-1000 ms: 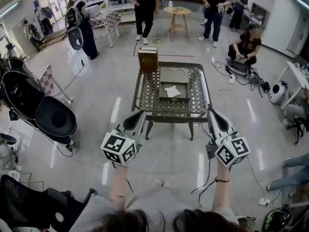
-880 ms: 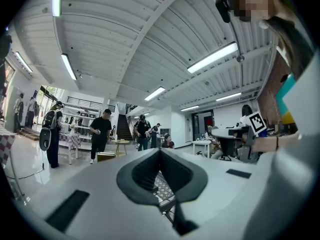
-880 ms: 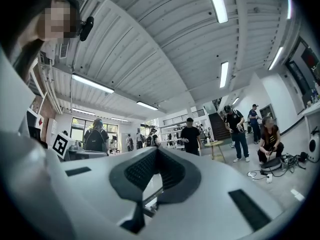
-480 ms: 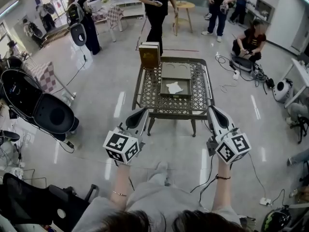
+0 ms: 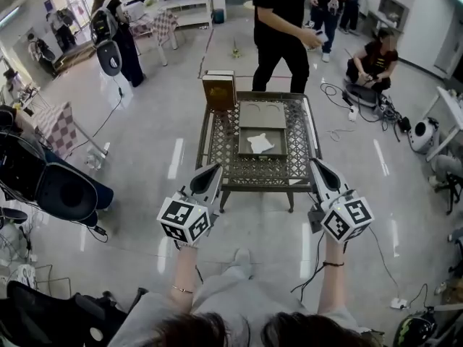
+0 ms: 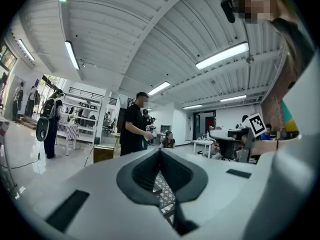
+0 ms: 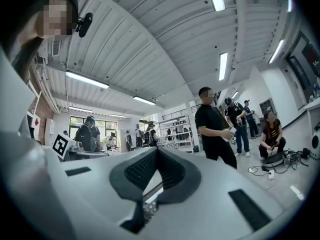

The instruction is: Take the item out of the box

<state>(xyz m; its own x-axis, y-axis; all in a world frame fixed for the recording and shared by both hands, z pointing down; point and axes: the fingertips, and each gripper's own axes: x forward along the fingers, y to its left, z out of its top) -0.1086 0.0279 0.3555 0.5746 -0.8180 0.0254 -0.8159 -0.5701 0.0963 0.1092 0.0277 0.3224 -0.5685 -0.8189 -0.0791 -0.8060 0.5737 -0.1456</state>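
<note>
box (image 5: 262,155): grey, shallow, open, flat at mid table (image 5: 217,150) | lid (image 5: 262,114): laid flat on far side | item (image 5: 260,144): white, crumpled, lying inside box

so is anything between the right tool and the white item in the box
Nothing visible: the box is open-topped, the white item lies exposed, and only bare table lies between it and the right tool.
</note>
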